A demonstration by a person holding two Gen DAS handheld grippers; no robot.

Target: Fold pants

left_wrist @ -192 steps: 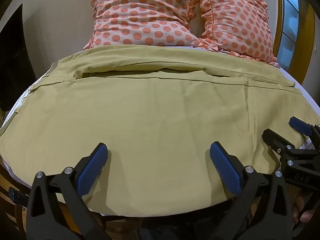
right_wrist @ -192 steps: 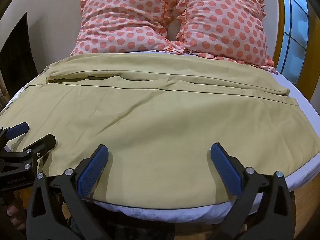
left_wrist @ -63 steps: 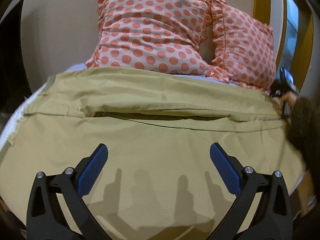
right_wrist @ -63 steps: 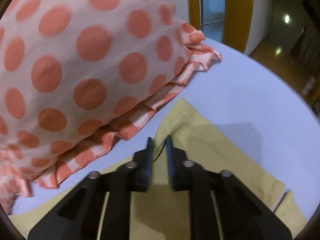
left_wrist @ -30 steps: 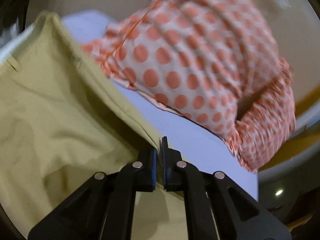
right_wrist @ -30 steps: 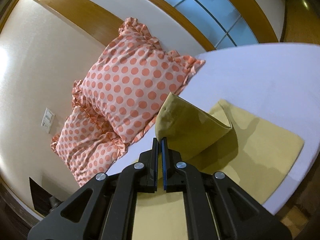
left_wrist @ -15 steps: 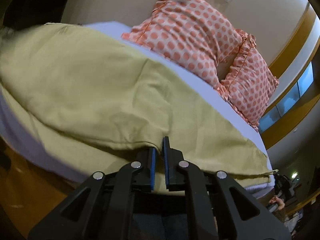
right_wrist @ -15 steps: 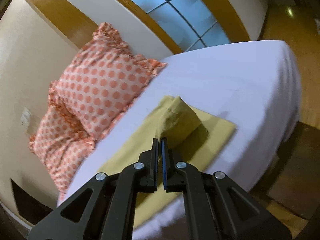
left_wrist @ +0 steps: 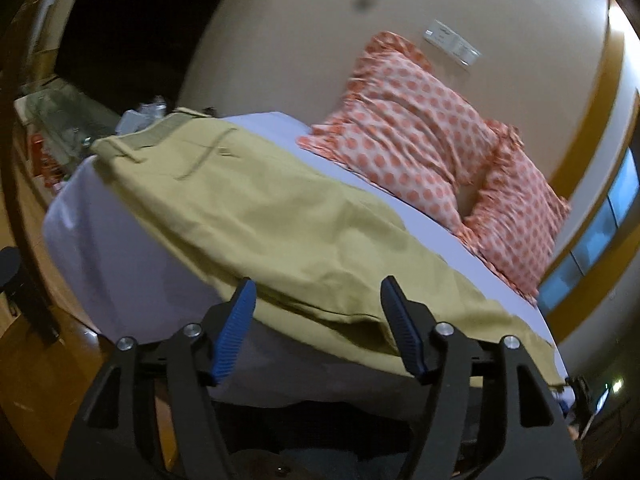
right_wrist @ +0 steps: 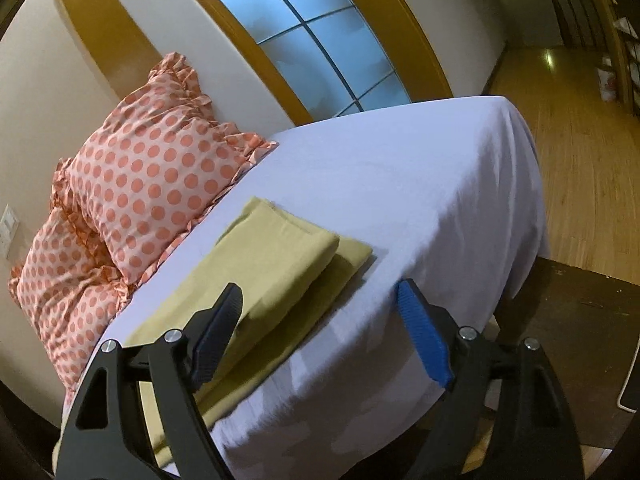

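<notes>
The olive-yellow pants (left_wrist: 256, 216) lie along the near edge of the bed, folded lengthwise with one leg on the other. The waistband end is at the far left in the left wrist view. The leg ends (right_wrist: 296, 248) show in the right wrist view, the upper layer set slightly back from the lower. My left gripper (left_wrist: 320, 328) is open and empty, just off the pants' near edge. My right gripper (right_wrist: 320, 328) is open and empty, just above the leg ends and the bed edge.
The bed has a pale lilac sheet (right_wrist: 400, 184). Two polka-dot pillows (left_wrist: 420, 132) lean on the wall at the head. A window (right_wrist: 320, 36) is behind them. Wooden floor (right_wrist: 580, 140) lies beyond the bed's foot. A cluttered dark side table (left_wrist: 60, 120) stands at the left.
Both grippers were shut on the pants' far edge and carried it over to the near edge. Both have now opened, let go and drawn back slightly.
</notes>
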